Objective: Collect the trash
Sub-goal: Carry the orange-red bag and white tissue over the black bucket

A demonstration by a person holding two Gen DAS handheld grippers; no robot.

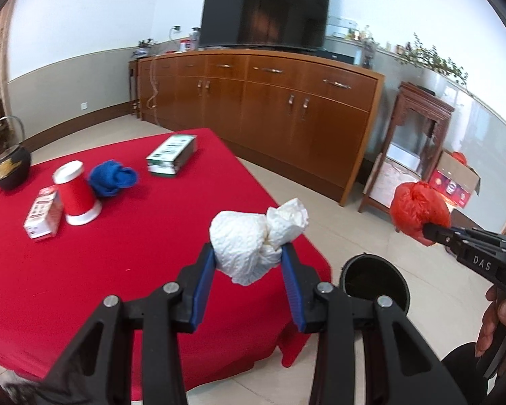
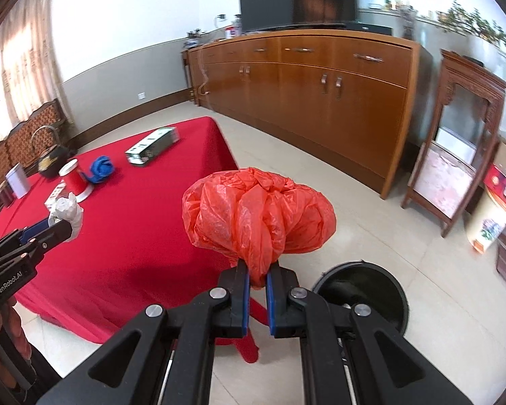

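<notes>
White paper wad (image 1: 249,244) sat pinched in your left tool (image 1: 249,256). Your right tool (image 2: 257,278) squeezed the red plastic bag (image 2: 258,216) above the black bin (image 2: 371,290).

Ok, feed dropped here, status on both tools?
Left tool shut on white paper wad. Right tool shut on red plastic bag. Black bin on floor below, path unobstructed.

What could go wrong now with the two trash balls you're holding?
1. The right gripper pinches only the twisted tail of the red plastic bag, so it might slip out early.
2. The left gripper holds the white paper wad over the table's edge, not over the black bin; let go here and it may miss.
3. The bin's opening looks small for both at once.
</notes>
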